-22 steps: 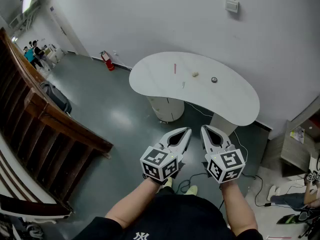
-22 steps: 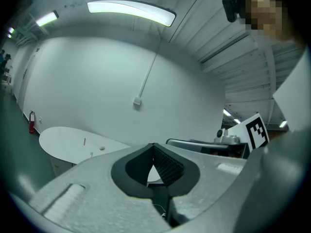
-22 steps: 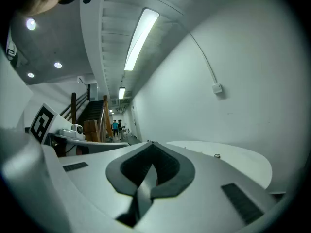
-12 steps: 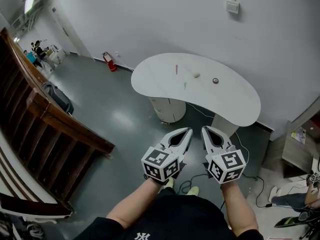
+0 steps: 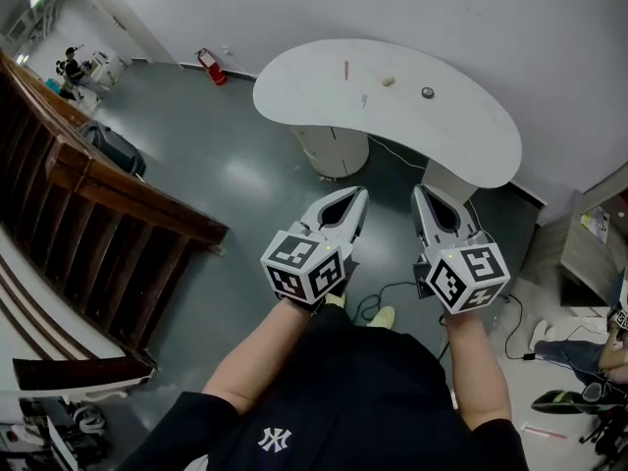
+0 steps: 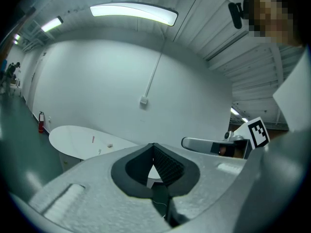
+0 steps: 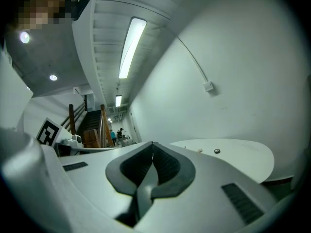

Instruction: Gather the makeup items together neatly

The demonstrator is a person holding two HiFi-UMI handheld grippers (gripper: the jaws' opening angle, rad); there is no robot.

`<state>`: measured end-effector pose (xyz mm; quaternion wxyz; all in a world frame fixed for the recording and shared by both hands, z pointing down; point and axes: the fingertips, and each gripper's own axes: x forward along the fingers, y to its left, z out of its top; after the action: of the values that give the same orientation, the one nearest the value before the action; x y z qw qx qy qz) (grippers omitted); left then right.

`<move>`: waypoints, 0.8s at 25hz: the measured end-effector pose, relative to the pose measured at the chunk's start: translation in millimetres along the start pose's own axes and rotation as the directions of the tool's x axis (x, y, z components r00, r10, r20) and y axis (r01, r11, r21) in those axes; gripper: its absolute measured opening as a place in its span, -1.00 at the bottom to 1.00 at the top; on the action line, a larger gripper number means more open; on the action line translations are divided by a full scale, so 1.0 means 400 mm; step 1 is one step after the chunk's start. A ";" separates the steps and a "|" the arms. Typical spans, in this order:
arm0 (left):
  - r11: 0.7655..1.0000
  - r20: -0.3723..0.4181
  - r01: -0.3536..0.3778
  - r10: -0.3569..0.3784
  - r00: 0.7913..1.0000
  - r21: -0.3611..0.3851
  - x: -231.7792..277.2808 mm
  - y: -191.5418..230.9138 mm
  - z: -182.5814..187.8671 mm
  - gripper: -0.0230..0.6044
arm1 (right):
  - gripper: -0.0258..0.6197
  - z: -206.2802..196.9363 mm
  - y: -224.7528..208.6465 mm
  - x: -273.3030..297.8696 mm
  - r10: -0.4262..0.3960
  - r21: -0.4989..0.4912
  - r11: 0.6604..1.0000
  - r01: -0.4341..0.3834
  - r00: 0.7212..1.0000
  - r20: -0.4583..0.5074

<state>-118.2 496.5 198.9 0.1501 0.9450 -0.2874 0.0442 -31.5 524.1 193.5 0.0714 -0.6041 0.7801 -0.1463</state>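
A white curved table (image 5: pixel 461 130) stands ahead by the wall. On it lie a thin pink stick (image 5: pixel 345 70), a small pale stick (image 5: pixel 364 100), a cream lump (image 5: pixel 388 80) and a small dark round pot (image 5: pixel 428 92). The same table (image 6: pixel 73 142) with its small items shows far off in the left gripper view, and the table (image 7: pixel 243 157) with the pot (image 7: pixel 216 151) shows in the right gripper view. My left gripper (image 5: pixel 361 193) and right gripper (image 5: pixel 422 191) are held side by side well short of the table, both shut and empty.
A wooden stair railing (image 5: pixel 108 204) runs along the left. A red fire extinguisher (image 5: pixel 207 65) stands by the wall. Cables (image 5: pixel 392 292) lie on the grey floor near my feet, and a shelf (image 5: pixel 589 253) is at the right. People stand far off at the upper left.
The table sits higher in the head view, and both grippers now show larger and slightly higher in it. Jaws stay shut.
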 end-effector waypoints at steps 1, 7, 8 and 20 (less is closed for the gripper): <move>1.000 0.002 -0.008 0.008 1.000 0.002 0.001 0.005 0.003 -0.90 | -0.88 0.002 -0.002 0.004 0.003 0.001 1.000 -0.003 1.000 0.002; 0.998 -0.004 -0.052 0.052 0.999 -0.022 0.001 0.062 0.001 -0.90 | -0.88 -0.015 -0.004 0.037 0.008 0.010 1.000 -0.008 1.000 -0.026; 0.998 -0.004 -0.057 0.057 0.998 -0.023 0.005 0.074 0.001 -0.90 | -0.88 -0.019 -0.011 0.048 0.007 0.018 1.000 -0.006 1.000 -0.029; 0.998 0.007 -0.043 0.044 0.999 -0.046 0.122 0.329 0.042 -0.90 | -0.88 -0.012 -0.064 0.280 -0.046 0.040 0.998 0.047 0.998 -0.032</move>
<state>-151.1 361.5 225.2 0.1698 0.9349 -0.3093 0.0369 -38.2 411.1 213.4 0.0681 -0.6180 0.7638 -0.1730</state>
